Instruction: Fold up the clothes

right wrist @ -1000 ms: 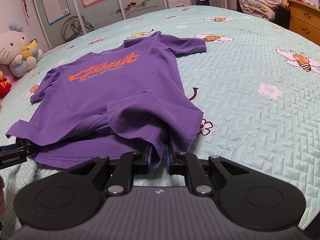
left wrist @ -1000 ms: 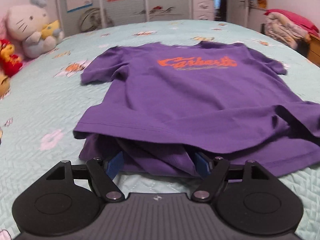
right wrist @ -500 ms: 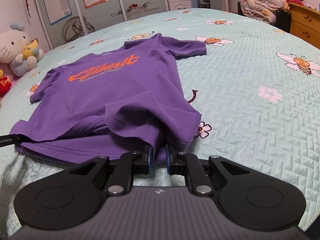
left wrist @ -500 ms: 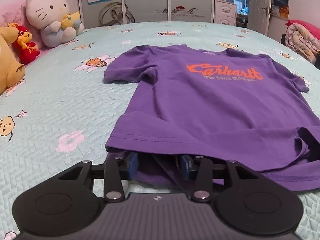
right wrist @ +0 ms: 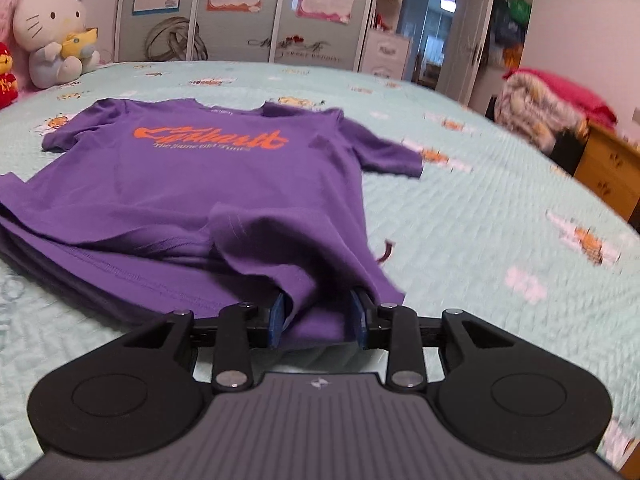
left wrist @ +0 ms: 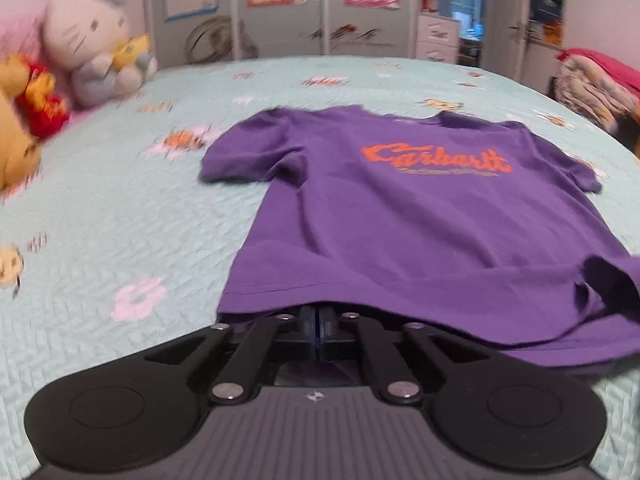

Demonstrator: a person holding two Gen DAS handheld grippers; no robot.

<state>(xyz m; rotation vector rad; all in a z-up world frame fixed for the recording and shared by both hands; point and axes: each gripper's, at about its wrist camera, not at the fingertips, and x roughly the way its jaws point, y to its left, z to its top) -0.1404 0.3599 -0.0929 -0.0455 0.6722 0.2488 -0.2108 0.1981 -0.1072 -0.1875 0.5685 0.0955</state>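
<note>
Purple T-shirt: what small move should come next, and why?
Probably shut the right gripper on the purple T-shirt: its fingers stand apart around the hem corner, while the left gripper looks shut on its own corner.

Mint quilted bed (right wrist: 460, 208) — wardrobe doors (right wrist: 240, 12) behind, wooden dresser (right wrist: 608, 176) right.

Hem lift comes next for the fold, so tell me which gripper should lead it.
Left. The left gripper has its fingers closed together under the purple T-shirt hem, apparently clamping it. The right gripper has its fingers apart around the bunched corner.
</note>
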